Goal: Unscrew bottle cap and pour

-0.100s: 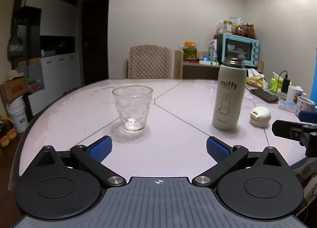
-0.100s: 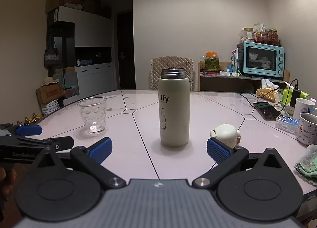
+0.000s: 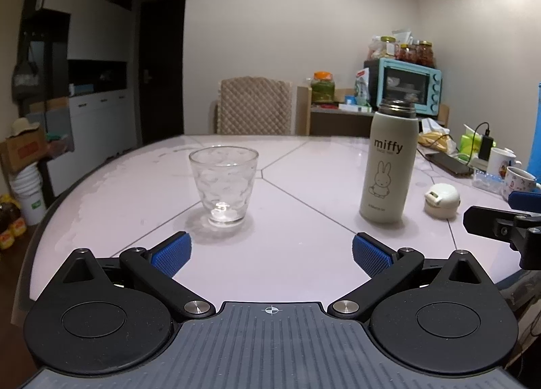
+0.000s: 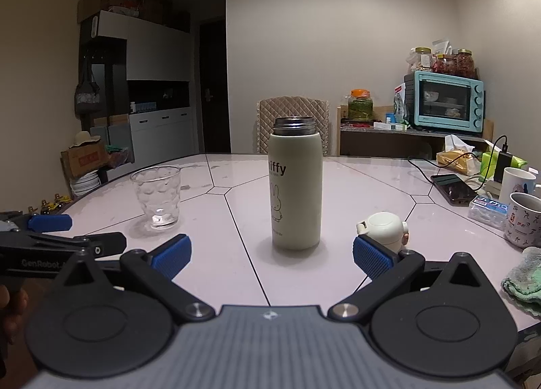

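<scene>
Looking out over the pale table (image 3: 304, 186), I see it carries everything the job needs. Behind it sit a quilted chair (image 3: 253, 105) and a turquoise oven (image 4: 444, 103) on a side shelf. My left gripper (image 3: 270, 250) hangs low over the near edge with its jaws spread wide and nothing between the blue pads (image 3: 170, 253). My right gripper (image 4: 272, 253) is held the same way, jaws wide apart and empty; its fingertip also shows at the right border of the left wrist view. The cream bottle (image 4: 296, 189) stands upright in the middle of the table, straight ahead of my right gripper, its threaded steel mouth bare. The glass (image 3: 223, 184) stands upright well to the bottle's left, straight ahead of my left gripper; I can't tell whether it holds any liquid. The cap (image 4: 382, 228) lies on the table just right of the bottle, beside my right gripper's right pad.
</scene>
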Available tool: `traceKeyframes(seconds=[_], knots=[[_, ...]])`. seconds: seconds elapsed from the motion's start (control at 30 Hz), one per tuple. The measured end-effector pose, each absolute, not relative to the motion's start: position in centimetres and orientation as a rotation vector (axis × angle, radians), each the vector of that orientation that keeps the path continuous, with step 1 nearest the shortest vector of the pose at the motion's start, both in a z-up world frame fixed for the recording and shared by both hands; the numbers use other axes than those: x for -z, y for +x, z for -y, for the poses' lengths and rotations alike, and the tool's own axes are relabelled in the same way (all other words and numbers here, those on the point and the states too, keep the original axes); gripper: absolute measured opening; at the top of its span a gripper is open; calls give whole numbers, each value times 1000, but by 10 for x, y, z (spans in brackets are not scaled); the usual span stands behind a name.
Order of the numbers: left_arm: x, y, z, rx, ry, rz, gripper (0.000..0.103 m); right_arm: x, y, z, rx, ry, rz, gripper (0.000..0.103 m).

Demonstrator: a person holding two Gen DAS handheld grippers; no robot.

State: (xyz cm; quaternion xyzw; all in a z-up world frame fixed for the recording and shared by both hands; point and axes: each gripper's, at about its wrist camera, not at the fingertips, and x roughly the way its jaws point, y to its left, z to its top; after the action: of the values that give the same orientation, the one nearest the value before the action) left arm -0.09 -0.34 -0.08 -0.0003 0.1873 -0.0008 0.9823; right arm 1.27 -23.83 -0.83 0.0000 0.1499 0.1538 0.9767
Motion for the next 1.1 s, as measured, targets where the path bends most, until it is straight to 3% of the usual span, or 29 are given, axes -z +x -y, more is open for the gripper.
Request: traceKeyframes(seconds=[1.1], knots=[[2, 1, 4, 12, -27, -376, 103, 7, 13, 245, -310, 1, -297, 103]])
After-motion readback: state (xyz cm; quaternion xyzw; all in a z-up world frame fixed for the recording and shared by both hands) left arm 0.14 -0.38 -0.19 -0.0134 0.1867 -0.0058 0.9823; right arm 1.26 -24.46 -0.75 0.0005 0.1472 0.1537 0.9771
